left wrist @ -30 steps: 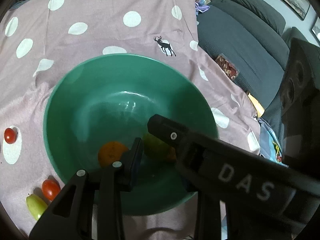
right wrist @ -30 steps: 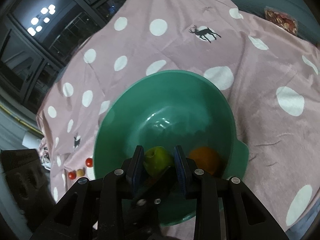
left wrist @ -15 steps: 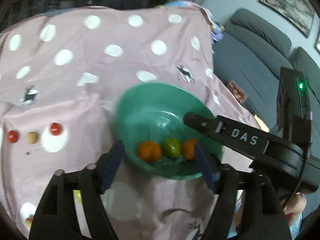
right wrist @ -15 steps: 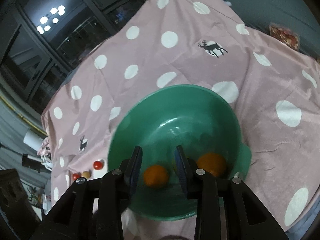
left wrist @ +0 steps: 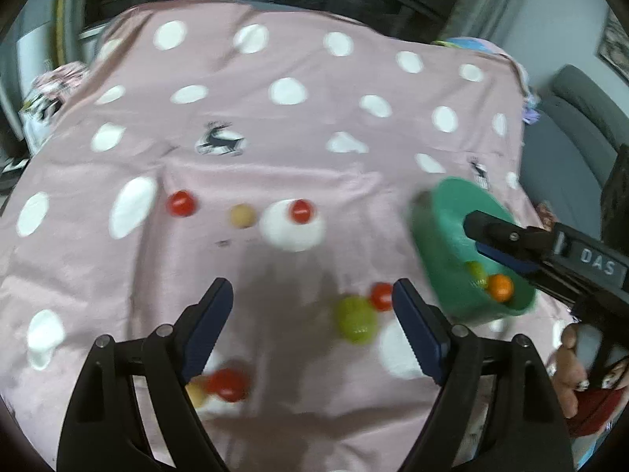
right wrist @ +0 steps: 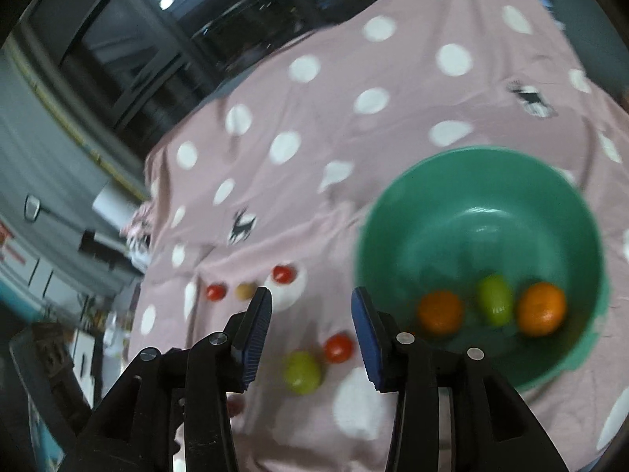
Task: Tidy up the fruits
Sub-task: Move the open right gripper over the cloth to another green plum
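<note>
Glossy, probably plastic bowl (right wrist: 477,181); matt cloth tablecloth (left wrist: 275,137).

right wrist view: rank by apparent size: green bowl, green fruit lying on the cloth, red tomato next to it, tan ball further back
1. Round green bowl, by far the largest.
2. Yellow-green fruit on the pink dotted cloth.
3. Small red tomato beside it, clearly smaller.
4. Small tan ball, smallest, but it lies farther from the camera, so its place below the tomato is unsure.

A home living room. A grey sofa (left wrist: 582,118) stands beside a table under a pink polka-dot cloth (left wrist: 275,137) printed with deer, and a framed picture (left wrist: 617,51) hangs on the wall. Dark windows (right wrist: 129,39) reflect ceiling lights.
</note>
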Demonstrator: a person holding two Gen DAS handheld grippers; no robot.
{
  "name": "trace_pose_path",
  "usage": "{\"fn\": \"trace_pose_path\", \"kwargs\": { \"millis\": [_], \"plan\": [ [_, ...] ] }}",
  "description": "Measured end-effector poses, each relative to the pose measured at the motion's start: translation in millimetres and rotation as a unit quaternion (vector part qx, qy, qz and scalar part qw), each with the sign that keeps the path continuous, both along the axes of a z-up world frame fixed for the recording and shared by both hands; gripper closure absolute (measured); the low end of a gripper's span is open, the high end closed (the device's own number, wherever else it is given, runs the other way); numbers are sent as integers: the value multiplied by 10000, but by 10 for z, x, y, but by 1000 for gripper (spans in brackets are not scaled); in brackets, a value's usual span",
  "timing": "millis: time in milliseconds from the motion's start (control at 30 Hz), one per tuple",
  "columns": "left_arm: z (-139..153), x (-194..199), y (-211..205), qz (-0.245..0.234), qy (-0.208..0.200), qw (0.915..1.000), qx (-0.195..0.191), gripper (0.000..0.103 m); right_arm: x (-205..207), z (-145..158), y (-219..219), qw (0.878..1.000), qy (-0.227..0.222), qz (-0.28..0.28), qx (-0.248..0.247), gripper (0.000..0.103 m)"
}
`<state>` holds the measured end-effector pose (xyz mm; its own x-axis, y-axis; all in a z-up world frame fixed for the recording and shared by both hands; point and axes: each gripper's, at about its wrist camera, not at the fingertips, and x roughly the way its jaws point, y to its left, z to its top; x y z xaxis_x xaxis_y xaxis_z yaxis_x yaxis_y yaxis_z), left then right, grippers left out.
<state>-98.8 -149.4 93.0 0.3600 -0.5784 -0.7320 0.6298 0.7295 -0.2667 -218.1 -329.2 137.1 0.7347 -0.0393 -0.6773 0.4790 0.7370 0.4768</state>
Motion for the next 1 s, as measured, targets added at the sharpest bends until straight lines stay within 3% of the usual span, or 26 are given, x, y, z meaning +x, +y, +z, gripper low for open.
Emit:
{"fn": "trace_pose_path", "kwargs": {
  "millis": [200,500,700,1000],
  "plan": [
    [-295,184,206,201,473,9987,43,20,392,-253,260,9973,553,472,87,60],
    [-434,109,61,-216,818,9964,-12,20,564,-563,423,9906,1193,669,58,60],
    [-525,21,-105,-517,892,9946,74,27,614,-696,435,9839,1645,671,-174,61],
    [-604,-75,-258,-828,1092,9906,9,36,599,-784,419,9826,1608,920,163,61]
  ]
}}
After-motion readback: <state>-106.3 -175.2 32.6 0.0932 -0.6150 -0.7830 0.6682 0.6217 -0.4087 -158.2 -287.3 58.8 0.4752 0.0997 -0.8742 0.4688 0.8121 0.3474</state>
